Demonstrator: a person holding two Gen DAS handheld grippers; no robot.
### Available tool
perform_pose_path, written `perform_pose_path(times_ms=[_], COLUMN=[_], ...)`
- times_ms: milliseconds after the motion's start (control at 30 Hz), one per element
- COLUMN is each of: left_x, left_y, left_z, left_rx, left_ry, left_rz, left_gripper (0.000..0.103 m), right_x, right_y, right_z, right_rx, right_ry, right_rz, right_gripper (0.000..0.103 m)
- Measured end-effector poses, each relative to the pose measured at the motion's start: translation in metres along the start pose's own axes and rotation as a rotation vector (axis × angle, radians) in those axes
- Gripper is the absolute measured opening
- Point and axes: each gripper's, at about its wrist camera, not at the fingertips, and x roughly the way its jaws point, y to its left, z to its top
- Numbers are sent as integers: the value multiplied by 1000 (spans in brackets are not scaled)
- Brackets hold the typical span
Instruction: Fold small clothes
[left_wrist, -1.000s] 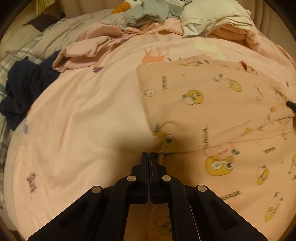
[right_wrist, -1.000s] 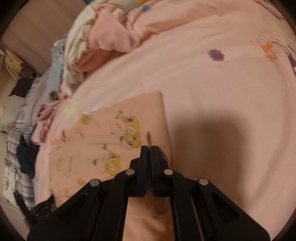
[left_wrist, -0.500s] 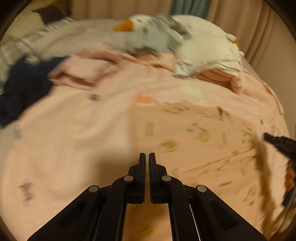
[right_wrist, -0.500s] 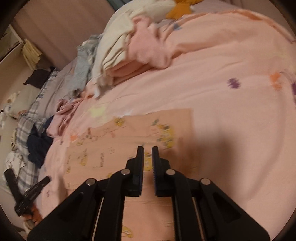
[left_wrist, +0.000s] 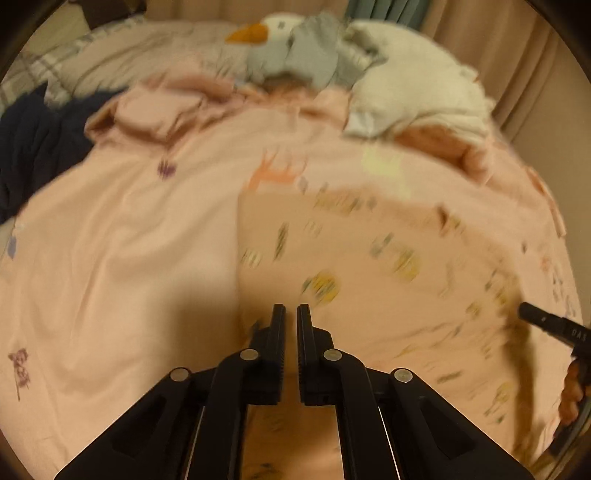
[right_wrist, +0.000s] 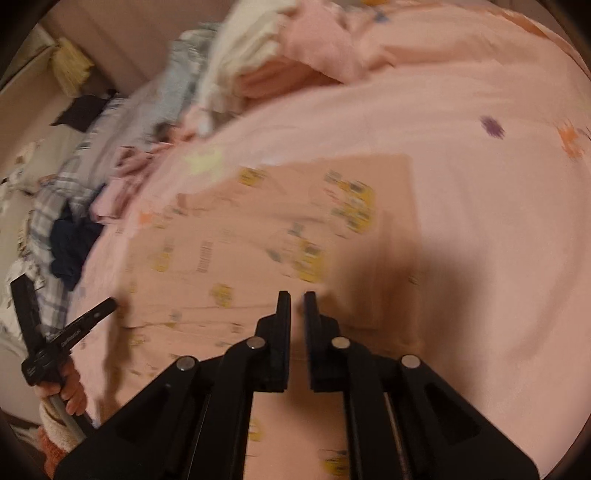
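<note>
peach printed garment (left_wrist: 369, 266), yellow cartoon motifs: flat, folded, mid pink bedsheet (left_wrist: 122, 258). left gripper (left_wrist: 290, 314): narrow gap, empty, above garment's near edge. right gripper (right_wrist: 296, 301): narrow gap, empty, above garment. clothes pile (left_wrist: 406, 88), plush duck (left_wrist: 273, 40): bed's far edge.

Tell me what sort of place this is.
Most likely a bedroom: a wide pink bedsheet carries the printed garment, clothes are piled at the far end, and curtains hang behind.

prints on the garment (left_wrist: 369, 266) are motion-blurred; the clothes pile (right_wrist: 236, 70) blurs too.
</note>
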Motion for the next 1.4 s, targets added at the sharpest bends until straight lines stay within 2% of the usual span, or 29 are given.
perform_pose_path(times_ms=[67,133,167,200,233,267,333,400,467,533,600,667,700,767,800,833,867,900,1000,1067,1133,1167,1200,1300,1333,1400], left_x=[16,40,51,49,46,45,43,39,30,19,0,-3,2,25,42,52,53,51,54,53,42,33,27,15,18,28], left_y=[-19,-31,-35,-36,-40,-40,-38,-32,-25,-17,-13,-16,-18,-16,-10,-5,3,9,30,45,58,62,64,59,57,54], left_z=[1,-3,-8,-16,-22,-26,-31,-34,-33,-27,-19,-7,-3,2,0,-2,-5,-9,-10,-8,-8,-9,-10,-24,-28,-38], left_rx=[48,56,59,71,117,150,186,188,168,130,89,68,62,39,8,-14,-36,-44,-83,-154,-219,-223,-215,-151,-139,-122], left_ry=[51,132,146,114,63,49,41,51,81,87,26,-22,-9,68,124,138,101,85,91,110,99,75,59,61,77,106], left_rz=[18,-12,-2,10,24,29,35,28,16,-14,-52,-74,-65,-54,-58,-63,-94,-123,-127,-177,-178,-170,-171,-156,-148,-97], left_gripper=[1,1,1,1,2,2,1,1,1,1,1,1,1,1,1,1,2,2,4,4,4,4,4,5,5,5], right_x=[7,23,32,49,61,66,63,58,47,27,9,0,1,11,20,32,39,44,44,40,30,24,16,3,5,15], right_y=[24,44,50,57,59,58,49,36,21,14,10,0,-4,-14,-18,-26,-34,-43,-62,-66,-62,-60,-58,-52,-44,-36], right_z=[3,1,-2,-7,-13,-17,-28,-32,-31,-22,-9,5,14,30,35,39,40,40,40,40,41,40,39,23,15,-2], right_rx=[-31,-51,-60,-71,-75,-77,-88,-55,-20,-31,-45,-4,25,54,70,101,129,152,190,211,208,201,191,151,119,70], right_ry=[-1,41,63,104,137,147,107,147,161,111,43,9,2,10,20,27,29,24,-26,-49,-86,-94,-97,-74,-55,-41], right_rz=[57,93,98,78,49,32,62,110,145,92,48,51,58,37,-6,-56,-76,-93,-58,-58,-102,-116,-114,0,-6,-129], right_gripper=[9,9,9,9,6,2,0,0,1,9,9,9,9,9,9,7,0,0,0,0,0,11,11,9,9,0])
